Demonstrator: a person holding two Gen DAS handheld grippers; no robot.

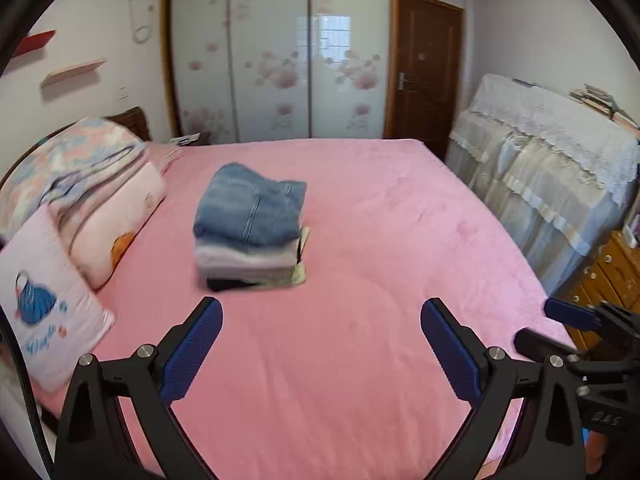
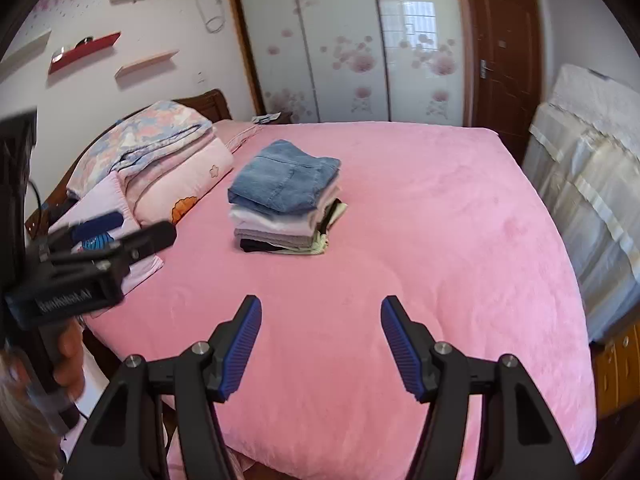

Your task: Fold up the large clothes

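A stack of folded clothes (image 1: 251,232) sits on the pink bed (image 1: 360,340), with folded blue jeans (image 1: 250,204) on top. The same stack (image 2: 286,208) shows in the right wrist view. My left gripper (image 1: 322,312) hangs over the near part of the bed, well short of the stack, jaws wide open and nothing between them. My right gripper (image 2: 321,310) also hovers over the bare bedspread, open and empty. The right gripper's fingers (image 1: 572,314) appear at the right edge of the left wrist view. The left gripper (image 2: 124,226), held by a hand (image 2: 70,356), shows at the left of the right wrist view.
Pillows (image 1: 48,300) and a folded floral quilt (image 1: 76,160) lie along the headboard on the left. A lace-covered piece of furniture (image 1: 552,168) and a wooden drawer unit (image 1: 608,276) stand right of the bed. Sliding wardrobe doors (image 1: 280,52) and a brown door (image 1: 426,68) are behind.
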